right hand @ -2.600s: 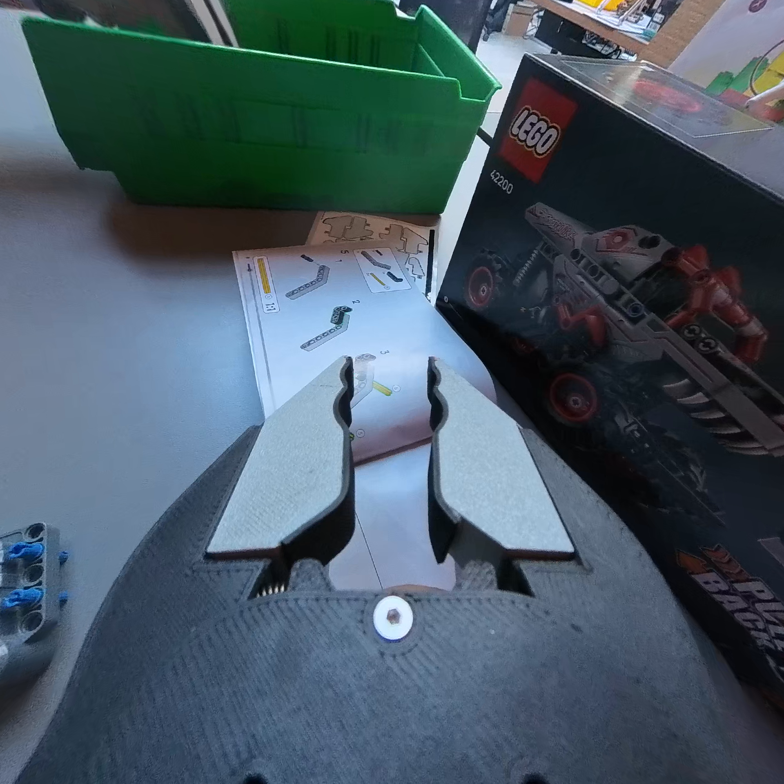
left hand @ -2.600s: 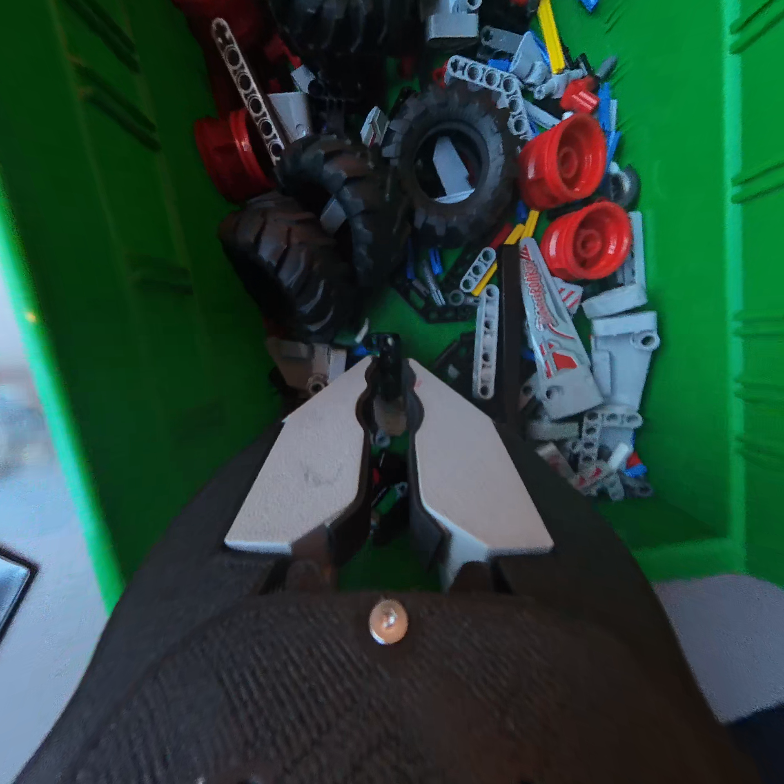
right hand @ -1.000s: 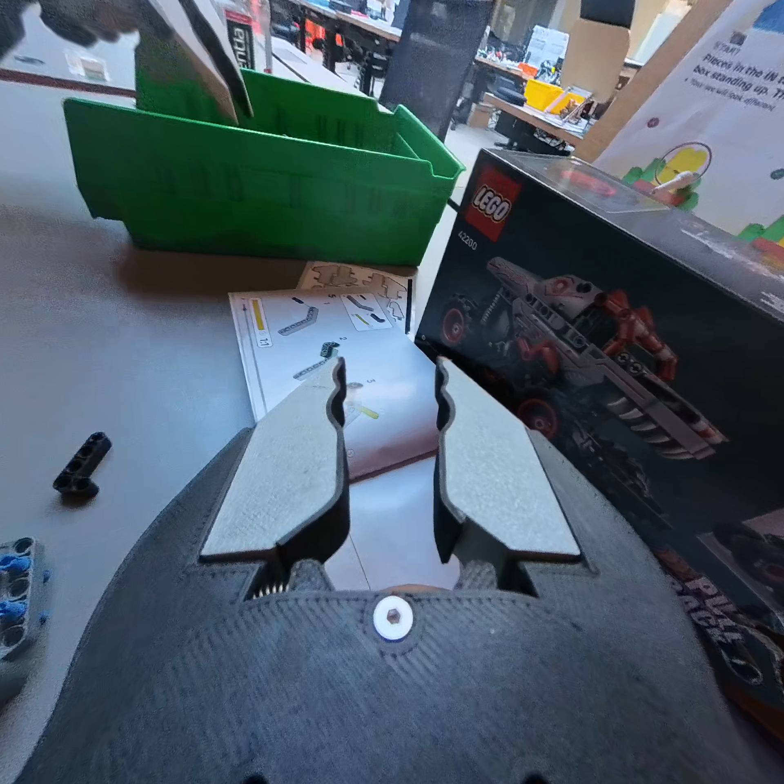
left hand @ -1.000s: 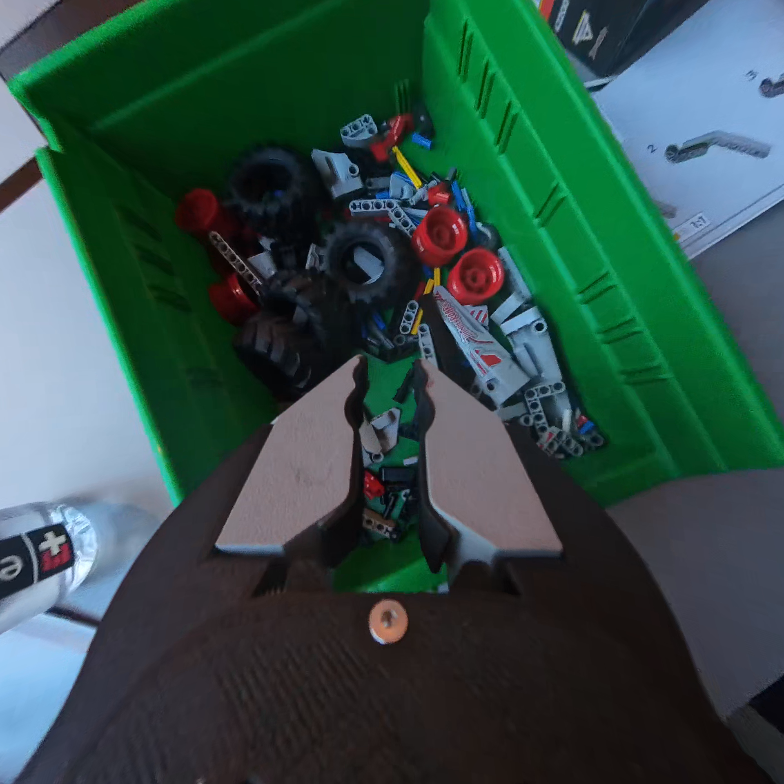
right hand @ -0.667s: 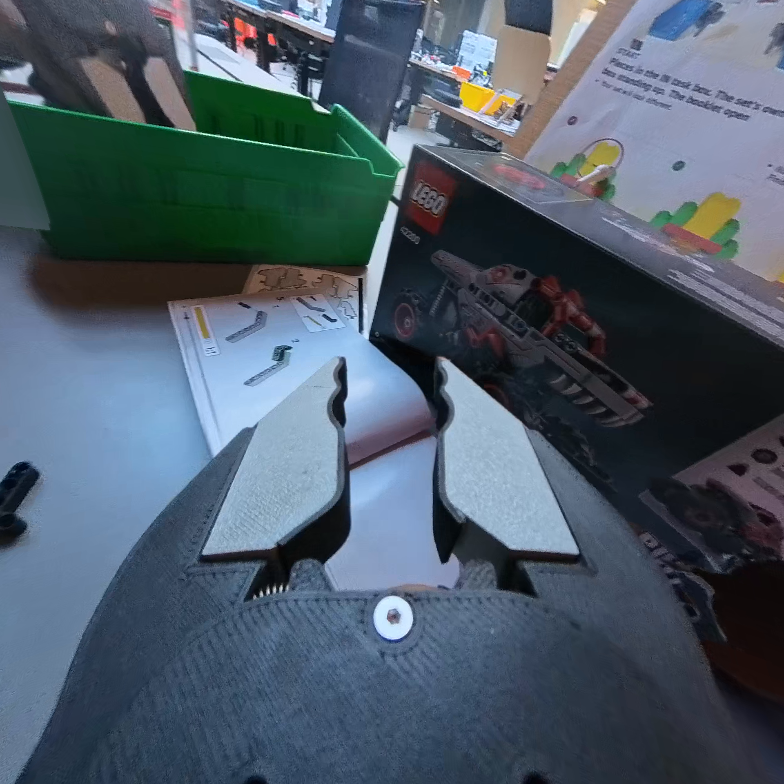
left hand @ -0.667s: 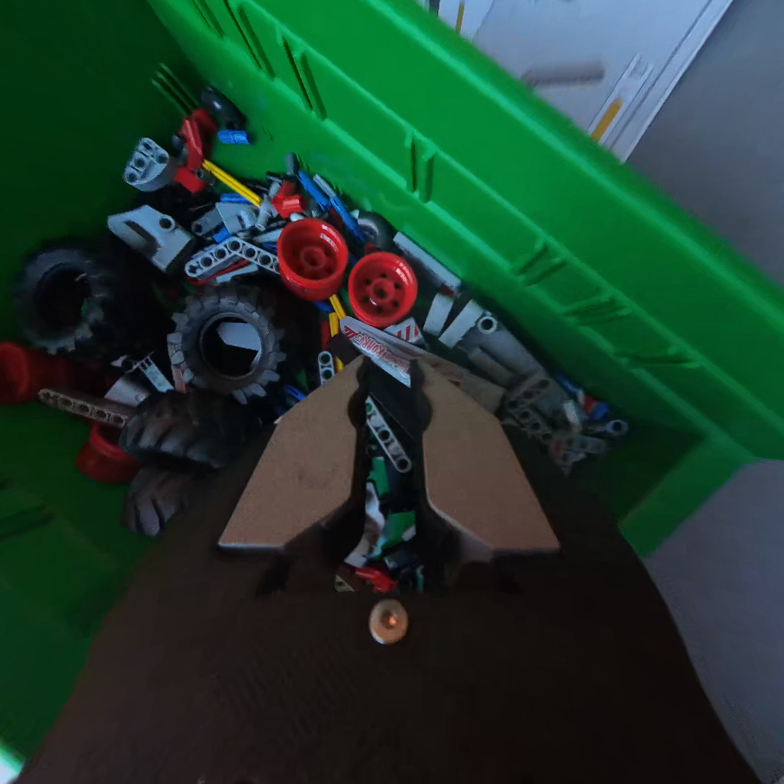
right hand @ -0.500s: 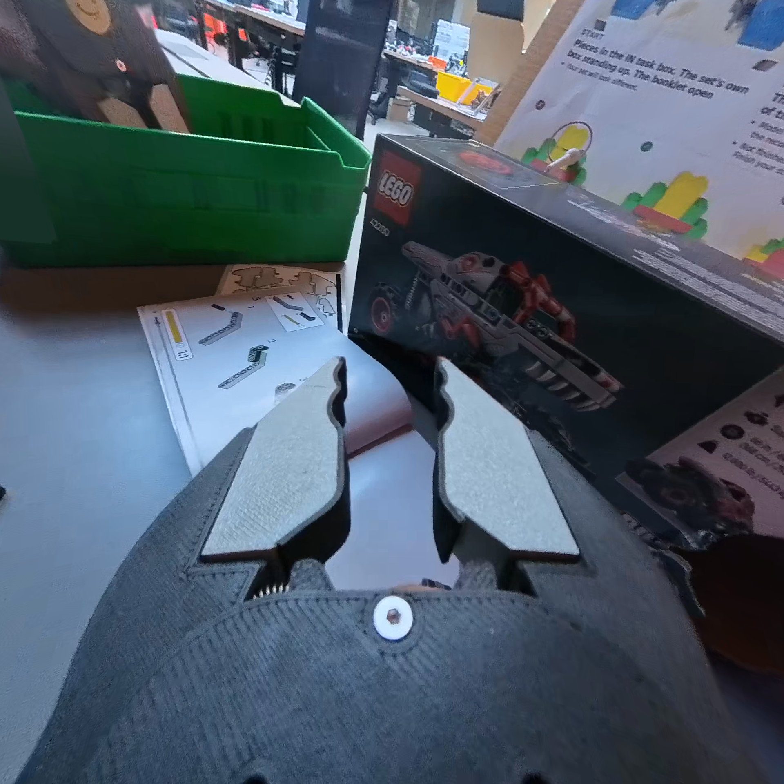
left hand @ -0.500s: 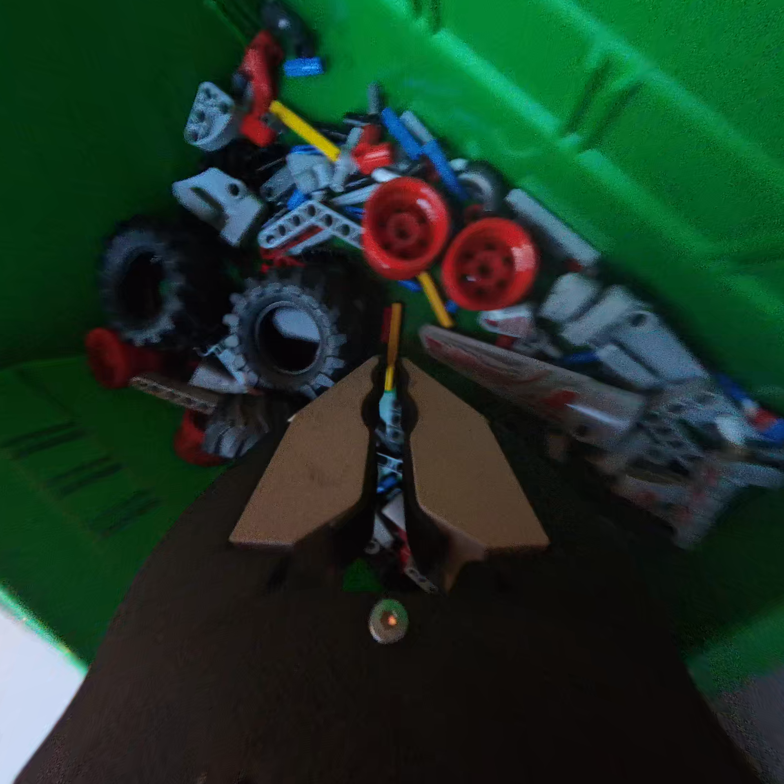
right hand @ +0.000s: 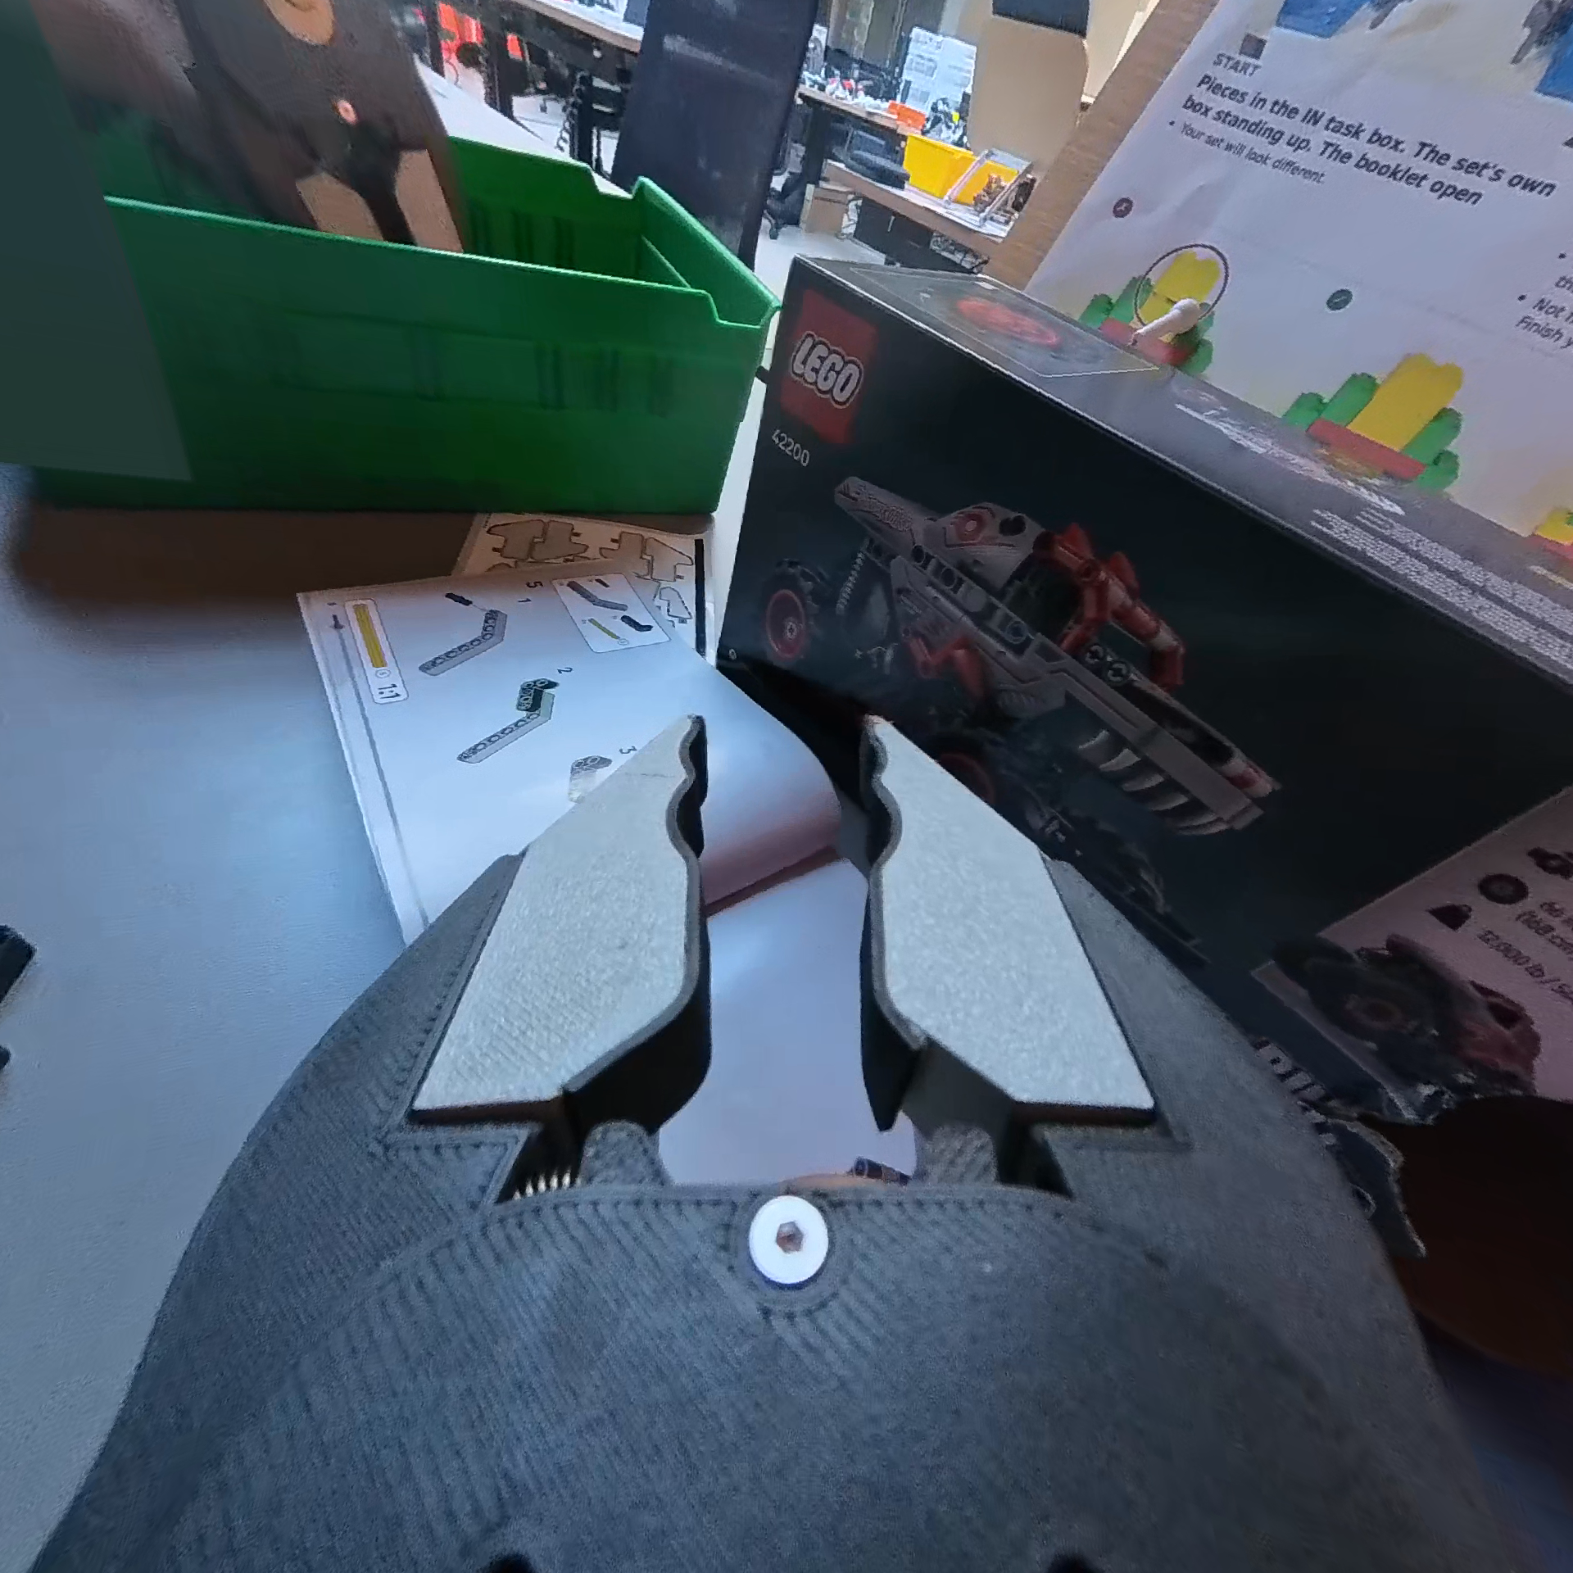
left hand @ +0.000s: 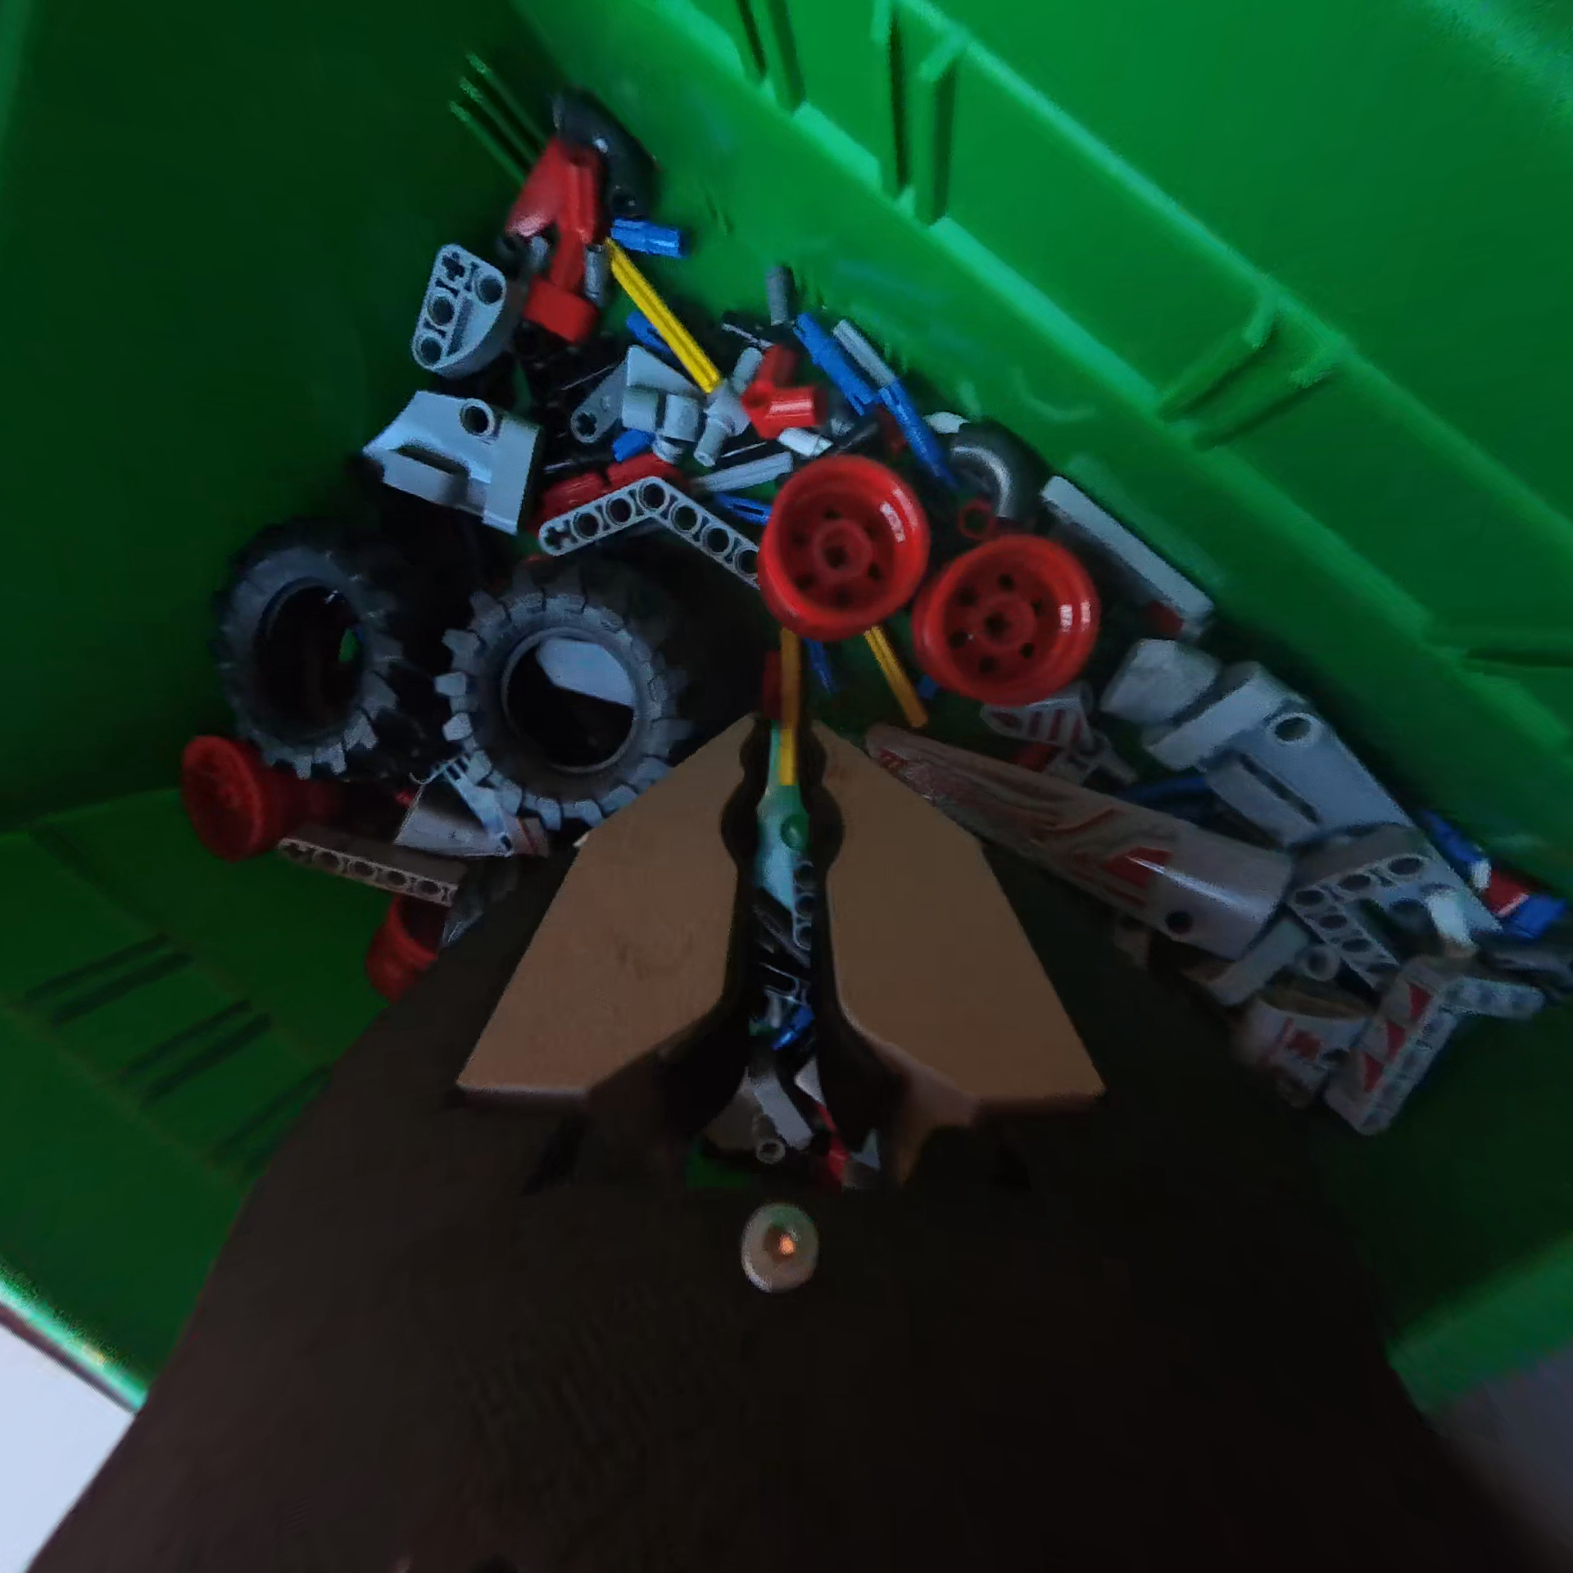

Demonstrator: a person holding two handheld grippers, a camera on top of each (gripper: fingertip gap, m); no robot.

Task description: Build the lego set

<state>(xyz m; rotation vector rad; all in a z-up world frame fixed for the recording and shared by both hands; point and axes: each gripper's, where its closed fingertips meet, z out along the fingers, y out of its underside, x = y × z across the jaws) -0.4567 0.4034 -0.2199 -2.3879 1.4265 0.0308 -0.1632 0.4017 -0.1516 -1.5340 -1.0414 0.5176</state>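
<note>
My left gripper [left hand: 787,732] is down inside the green bin [left hand: 1106,255], over the pile of loose Lego parts. Its jaws are almost together on a thin yellow axle [left hand: 789,681] that sticks out forward past the tips. Two red wheel hubs [left hand: 843,557] and black tyres [left hand: 570,689] lie just beyond. My right gripper [right hand: 783,740] is open and empty, hovering over the open instruction booklet [right hand: 477,681] beside the dark Lego set box [right hand: 1064,553]. The left gripper also shows in the right wrist view [right hand: 340,153], reaching into the bin [right hand: 426,383].
Grey panels and beams [left hand: 1192,851] fill the bin's right side, along its wall. A small black part [right hand: 13,953] lies on the grey table at the left edge. A white poster [right hand: 1362,213] stands behind the set box. The left gripper's tips are roughly 30 cm from the right gripper's.
My left gripper dropped a black piece on the table, went back into the bin, turned and closed on the yellow axle. My right gripper swung right toward the box, still open.
</note>
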